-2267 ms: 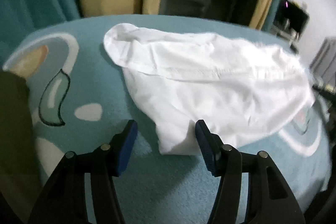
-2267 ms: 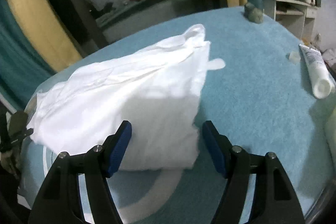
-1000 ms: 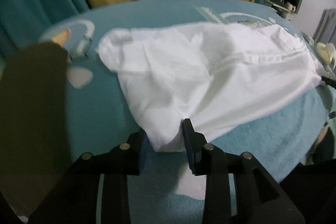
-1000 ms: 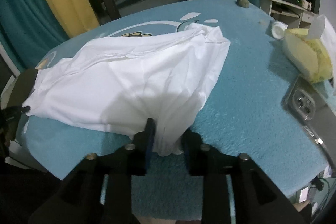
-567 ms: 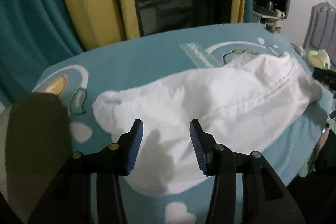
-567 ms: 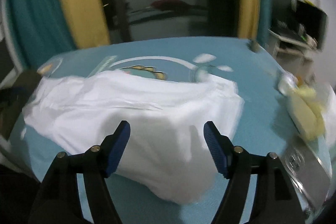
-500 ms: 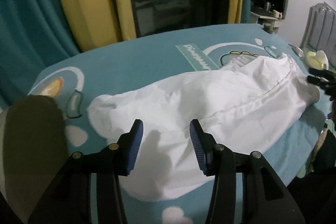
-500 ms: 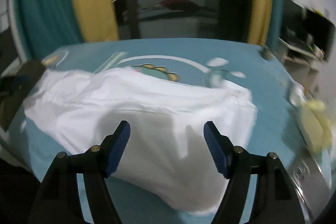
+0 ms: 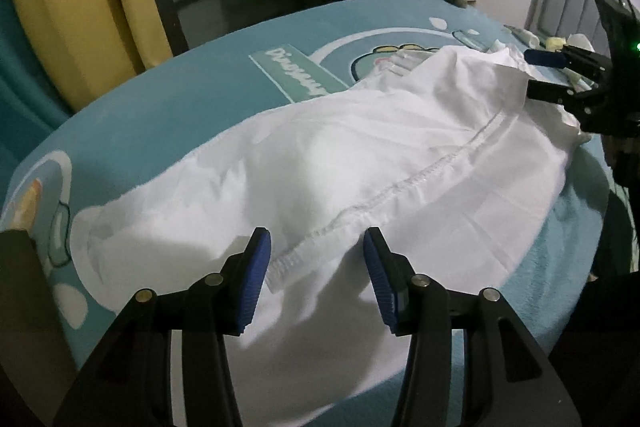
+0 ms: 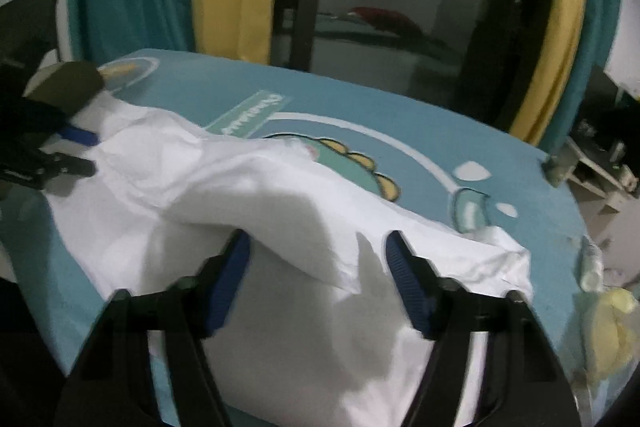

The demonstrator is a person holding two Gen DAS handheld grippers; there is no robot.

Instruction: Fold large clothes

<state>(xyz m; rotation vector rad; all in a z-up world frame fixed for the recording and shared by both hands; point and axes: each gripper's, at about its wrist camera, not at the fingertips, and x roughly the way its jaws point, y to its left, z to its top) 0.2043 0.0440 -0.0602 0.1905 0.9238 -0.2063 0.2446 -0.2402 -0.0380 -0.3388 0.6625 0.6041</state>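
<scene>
White garment [image 9: 360, 163] rumpled, stitched hem showing, lying on teal mat [image 9: 168, 115].

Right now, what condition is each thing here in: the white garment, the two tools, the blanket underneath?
White garment: lying loosely folded and rumpled on the blanket, held by neither tool.
Left tool: open, poised over the garment's stitched hem.
Right tool: jaws apart, have just been closing; cloth lies between them, not pinched.
Teal blanket: spread flat.
</scene>
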